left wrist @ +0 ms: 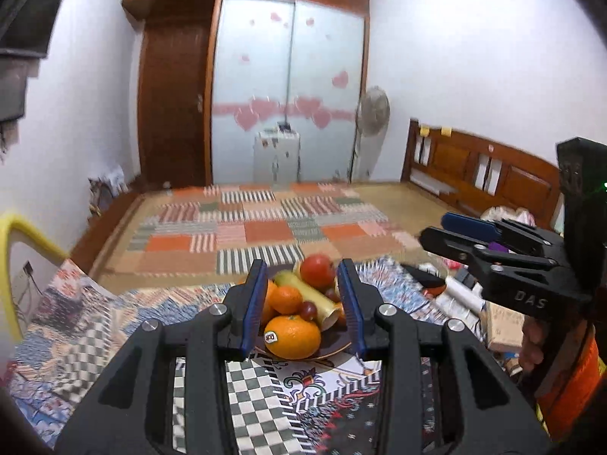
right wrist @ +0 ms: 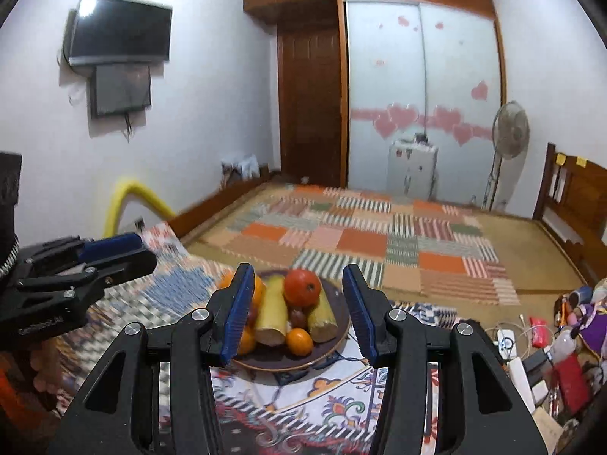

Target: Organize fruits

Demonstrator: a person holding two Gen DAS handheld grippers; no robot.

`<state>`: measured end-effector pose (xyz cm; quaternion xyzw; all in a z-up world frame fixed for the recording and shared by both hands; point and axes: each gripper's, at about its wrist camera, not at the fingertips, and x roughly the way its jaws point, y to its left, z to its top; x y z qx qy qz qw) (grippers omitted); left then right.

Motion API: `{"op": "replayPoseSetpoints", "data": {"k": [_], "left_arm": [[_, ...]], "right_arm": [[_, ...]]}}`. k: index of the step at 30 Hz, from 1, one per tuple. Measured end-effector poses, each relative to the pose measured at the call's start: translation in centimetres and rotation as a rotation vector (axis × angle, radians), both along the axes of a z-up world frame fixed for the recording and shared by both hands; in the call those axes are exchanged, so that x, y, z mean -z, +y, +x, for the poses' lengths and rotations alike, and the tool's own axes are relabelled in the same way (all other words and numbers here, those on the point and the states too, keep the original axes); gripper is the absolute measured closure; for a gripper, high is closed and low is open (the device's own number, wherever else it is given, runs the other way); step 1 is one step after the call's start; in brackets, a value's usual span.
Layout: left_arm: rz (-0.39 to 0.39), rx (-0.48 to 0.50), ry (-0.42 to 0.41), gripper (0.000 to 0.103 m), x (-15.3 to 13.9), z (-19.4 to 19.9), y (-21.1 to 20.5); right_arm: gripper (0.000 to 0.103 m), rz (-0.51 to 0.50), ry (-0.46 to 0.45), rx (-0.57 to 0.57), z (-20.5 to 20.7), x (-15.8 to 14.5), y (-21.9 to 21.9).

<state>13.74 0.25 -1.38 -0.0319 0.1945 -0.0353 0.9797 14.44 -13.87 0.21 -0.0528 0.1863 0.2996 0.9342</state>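
Plate of fruit sits mid-tabletop. Left gripper and right gripper both empty, fingers parted narrowly. Front orange likely firm, smooth, apt to roll; grip across its widest part.

- A home bedroom: a wooden bed headboard stands along the right wall.
- A wardrobe with sliding doors carries pink heart stickers.
- A television hangs on the white wall.
- A pedestal fan and a patchwork rug fill the floor.
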Motion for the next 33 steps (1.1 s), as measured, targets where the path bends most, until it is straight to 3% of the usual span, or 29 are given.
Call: {"op": "replayPoseSetpoints", "data": {"k": [7, 9, 13, 17, 19, 21, 24, 28, 33], "left_arm": [[0.015, -0.038, -0.140, 0.064, -4.5, -7.6, -1.7], [0.021, -0.048, -0.167, 0.055, -5.1, -9.3, -2.0], [0.042, -0.073, -0.221, 0.041, -6.1, -12.8, -2.9], [0.060, -0.093, -0.250, 0.032, -6.4, -14.9, -3.3], [0.067, -0.100, -0.260, 0.028, -6.5, -15.7, -3.6], [0.065, -0.104, -0.266, 0.015, -6.4, -16.3, -3.8], [0.056, -0.110, -0.273, 0.011, -6.4, -16.7, -3.9], [0.064, -0.117, -0.273, 0.007, -6.1, -17.1, -4.3], [0.056, -0.121, -0.275, 0.001, -5.8, -17.7, -4.2]], "right_arm": [[0.058, 0.091, -0.137, 0.017, -7.5, -4.5, -1.6], [0.058, 0.104, -0.163, 0.018, -9.2, -5.2, -1.8], [0.042, 0.121, -0.212, 0.038, -11.7, -5.6, -2.0], [0.039, 0.126, -0.242, 0.059, -12.9, -5.6, -1.9], [0.032, 0.129, -0.245, 0.064, -13.2, -5.6, -1.9], [0.025, 0.130, -0.260, 0.082, -13.5, -5.6, -1.8], [0.022, 0.129, -0.276, 0.097, -14.0, -5.6, -2.1], [0.007, 0.135, -0.280, 0.118, -14.8, -5.3, -2.5], [0.000, 0.138, -0.293, 0.150, -15.3, -4.9, -2.9]]}}
